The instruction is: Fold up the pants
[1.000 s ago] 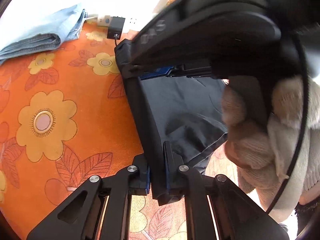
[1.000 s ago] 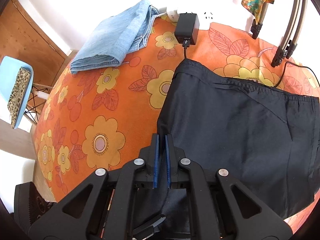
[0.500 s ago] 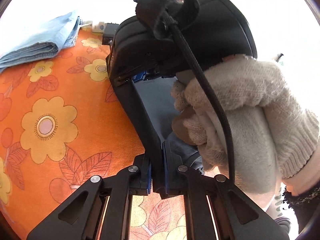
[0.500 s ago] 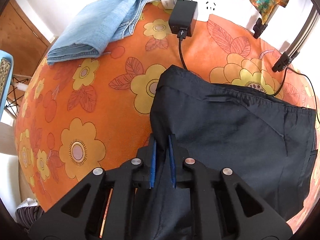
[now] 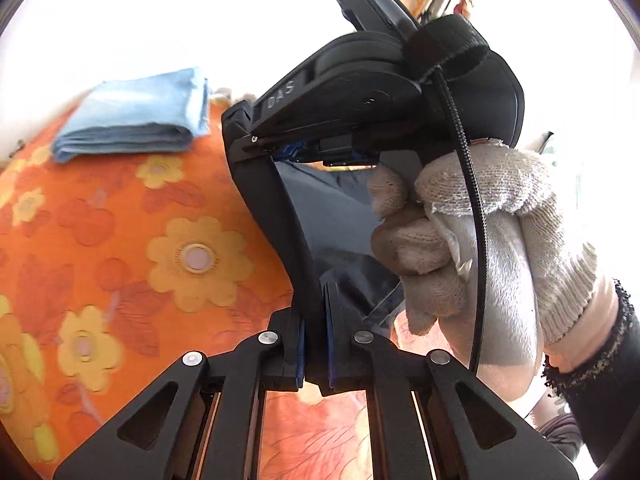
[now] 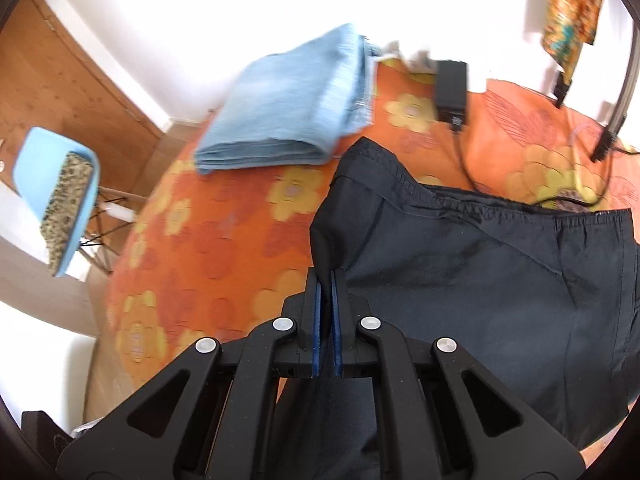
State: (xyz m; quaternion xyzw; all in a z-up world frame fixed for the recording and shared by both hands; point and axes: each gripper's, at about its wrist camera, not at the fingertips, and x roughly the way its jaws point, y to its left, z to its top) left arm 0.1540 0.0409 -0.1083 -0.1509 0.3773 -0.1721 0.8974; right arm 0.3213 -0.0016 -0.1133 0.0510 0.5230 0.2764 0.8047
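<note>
The black pants [image 6: 460, 292] lie on the table [image 6: 224, 256], which is covered by an orange cloth with yellow flowers. In the right wrist view the pants fill the lower right of the frame, with the waistband running from the centre toward the right edge. One corner of the waistband is lifted off the cloth and stands up at the centre of the frame.

The right tongs [image 6: 325, 280] at the lower centre pinch a fold of the black fabric between their blue pads; their jaws have just been closing on it. In the left wrist view, the left tongs [image 5: 316, 292] at the lower centre are pressed together on a black edge of the pants [image 5: 336, 216], which runs as a tight band up to the right tongs at the upper centre. A hand [image 5: 472, 248] in a white knitted glove holds that gripper at the right of the frame.

Folded light blue jeans [image 6: 296, 104] rest on the table near the wall, above and left of the pants, apart from them. A black power adapter [image 6: 451, 88] with its cable lies at the upper centre right. A light blue chair [image 6: 44, 184] stands at the left edge.
</note>
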